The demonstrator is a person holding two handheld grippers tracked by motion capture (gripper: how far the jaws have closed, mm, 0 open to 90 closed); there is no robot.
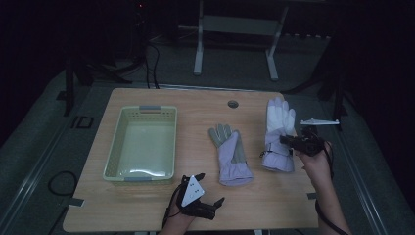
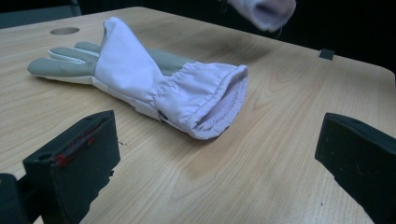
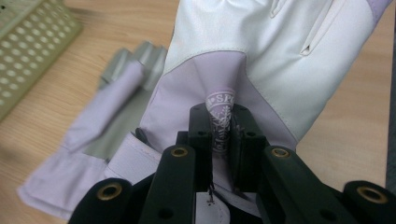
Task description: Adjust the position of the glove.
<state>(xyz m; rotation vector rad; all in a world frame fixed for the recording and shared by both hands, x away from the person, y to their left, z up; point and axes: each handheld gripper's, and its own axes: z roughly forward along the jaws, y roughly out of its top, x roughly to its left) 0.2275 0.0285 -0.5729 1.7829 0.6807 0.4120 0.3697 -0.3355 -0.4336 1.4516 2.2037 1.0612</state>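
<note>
On table: basket [image 1: 116, 147] holds nothing | right claw [image 3: 219, 128] pinches white glove [image 3: 280, 60] | left claw [image 2: 215, 158] released

Counter [image 1: 274, 205], items placed relative to the basket [image 1: 142, 142]: the basket stands on the counter's left half. First glove [image 1: 230, 154] lies flat to the basket's right, near the counter's middle, fingers pointing toward the far edge. Second glove [image 1: 279, 134] is farther right of the basket, beyond the first glove, pinched in the right hand-held gripper [image 1: 288, 141]; the left hand-held gripper [image 1: 210, 188] sits before the basket's right near corner.
</note>
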